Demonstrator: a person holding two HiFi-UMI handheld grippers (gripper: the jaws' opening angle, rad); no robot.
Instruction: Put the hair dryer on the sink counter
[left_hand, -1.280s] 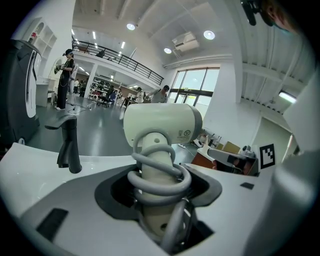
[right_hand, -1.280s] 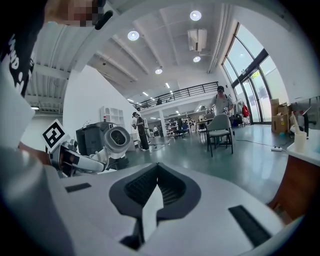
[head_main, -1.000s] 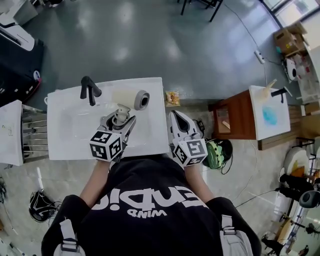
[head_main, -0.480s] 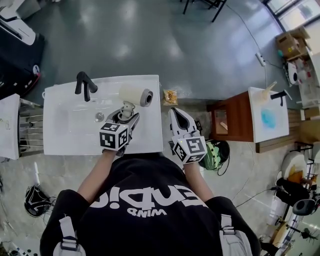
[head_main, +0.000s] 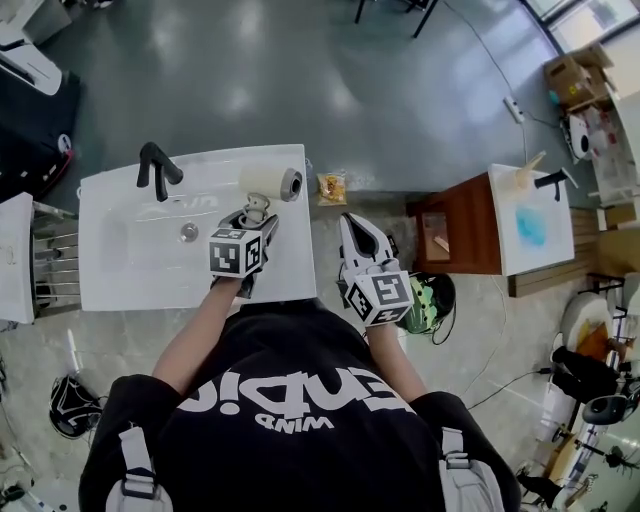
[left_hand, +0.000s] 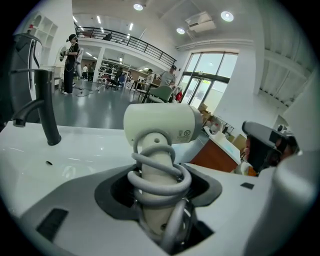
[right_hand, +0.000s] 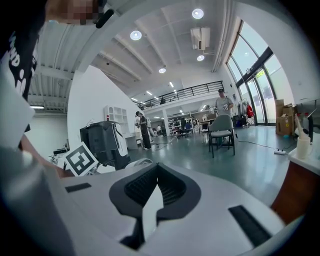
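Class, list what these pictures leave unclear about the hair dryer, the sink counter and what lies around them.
- Whether the hair dryer touches the sink counter: the head view looks straight down, and in the left gripper view the fingers of the left gripper hide what is beneath it.
- Print on the dryer's label: too small, left gripper view.
- The yellowish item on the floor beside the counter: too small, head view.

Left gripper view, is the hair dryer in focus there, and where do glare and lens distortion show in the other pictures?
Left gripper view: the hair dryer is sharp; the wide lens curves the building's straight lines and blackens the picture's corners. Head view: pale glare patches lie on the glossy floor. Right gripper view: evenly lit, with bright windows and the same round distortion.
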